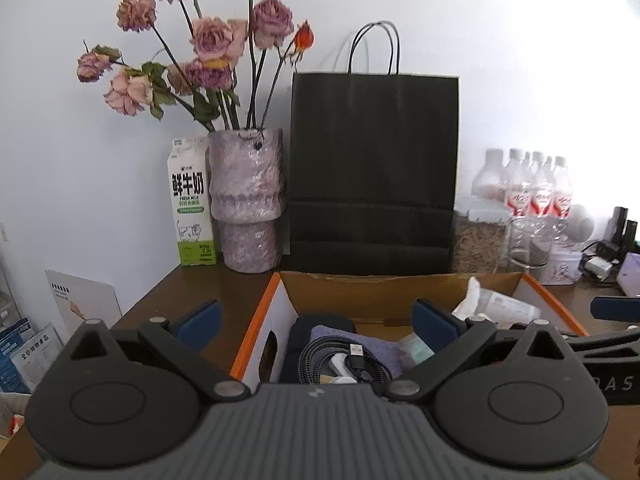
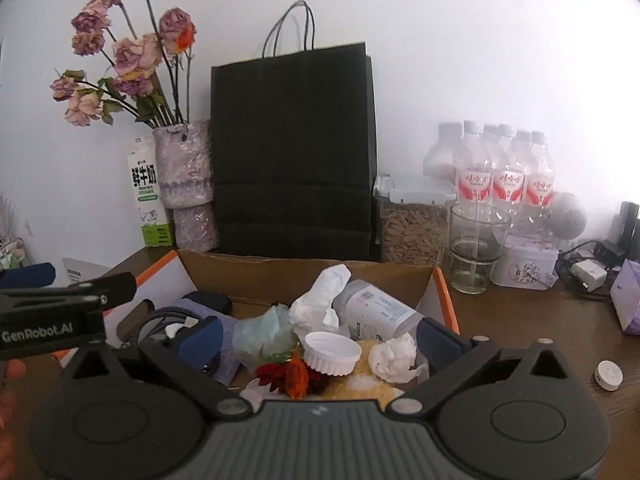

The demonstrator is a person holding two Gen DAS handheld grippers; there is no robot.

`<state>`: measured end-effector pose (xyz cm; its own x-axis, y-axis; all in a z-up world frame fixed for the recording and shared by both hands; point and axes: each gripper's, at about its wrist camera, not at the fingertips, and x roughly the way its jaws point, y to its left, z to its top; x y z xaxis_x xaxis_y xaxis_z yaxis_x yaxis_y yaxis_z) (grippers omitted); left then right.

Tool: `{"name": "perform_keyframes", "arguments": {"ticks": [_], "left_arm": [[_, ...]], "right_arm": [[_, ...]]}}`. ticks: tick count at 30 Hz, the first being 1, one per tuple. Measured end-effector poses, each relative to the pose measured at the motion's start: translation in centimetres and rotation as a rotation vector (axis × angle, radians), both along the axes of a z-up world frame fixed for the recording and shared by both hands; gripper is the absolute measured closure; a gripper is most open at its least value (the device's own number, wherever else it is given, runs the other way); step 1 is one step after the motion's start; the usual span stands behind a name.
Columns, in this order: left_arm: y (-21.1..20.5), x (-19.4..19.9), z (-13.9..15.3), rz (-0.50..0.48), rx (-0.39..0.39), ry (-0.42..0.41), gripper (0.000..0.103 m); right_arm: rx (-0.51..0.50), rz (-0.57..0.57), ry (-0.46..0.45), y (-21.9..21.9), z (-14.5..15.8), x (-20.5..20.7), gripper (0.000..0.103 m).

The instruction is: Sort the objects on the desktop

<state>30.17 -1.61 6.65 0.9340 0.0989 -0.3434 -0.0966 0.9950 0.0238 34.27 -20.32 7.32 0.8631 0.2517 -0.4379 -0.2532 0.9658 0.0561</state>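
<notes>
Grippers first, since they sit nearest: the left gripper (image 1: 316, 320) is spread wide with nothing between its blue pads (image 1: 200, 318), and the right gripper (image 2: 318, 334) is spread just as wide and equally empty. Both hang over the near edge of an open cardboard box (image 2: 304, 276) with orange-trimmed flaps, standing on a dark wooden desk (image 2: 532, 320).

Inside the box, on the left gripper's side, a coiled braided cable (image 1: 320, 354) with a plug lies on a purple cloth (image 1: 384, 350). Toward the right gripper's side lie a white ribbed lid (image 2: 330, 352), a crumpled tissue (image 2: 394, 356), dried red petals (image 2: 294, 374) and a pale green wad (image 2: 260, 336). Farther in, a larger tissue (image 2: 320, 300) rests against a white plastic bottle (image 2: 376, 308) lying on its side.

Out on the desk, to the right of the box, a small white round cap (image 2: 608, 375) lies alone.

Behind the box a black paper bag (image 2: 294, 152) stands upright. To its left stand a mottled purple vase (image 1: 248, 200) of wilted roses (image 1: 208, 40) and, beside it, a milk carton (image 1: 192, 204). To the bag's right are a clear container of grain (image 2: 412, 224), an empty glass (image 2: 476, 248), a small white tin (image 2: 524, 268) and a cluster of water bottles (image 2: 504, 168) against the white wall.
</notes>
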Motion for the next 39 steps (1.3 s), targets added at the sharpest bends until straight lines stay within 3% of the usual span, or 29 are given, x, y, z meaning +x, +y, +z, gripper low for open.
{"name": "perform_keyframes", "arguments": {"ticks": [10, 17, 28, 39], "left_arm": [[0.0, -6.9, 2.7, -0.046, -0.015, -0.044, 0.000], [0.2, -12.8, 2.7, -0.056, -0.028, -0.025, 0.000], [1.0, -21.9, 0.5, -0.034, -0.102, 0.031, 0.000], [0.5, -28.0, -2.9, -0.042, -0.084, 0.050, 0.000]], "right_arm": [[-0.006, 0.014, -0.051, -0.5, 3.1, -7.2, 0.000], [0.001, 0.016, -0.035, -0.4, 3.1, -13.8, 0.000], [-0.021, 0.039, -0.015, 0.0, 1.4, -23.9, 0.000], [-0.016, 0.040, 0.033, -0.3, -1.0, -30.0, 0.000]]}}
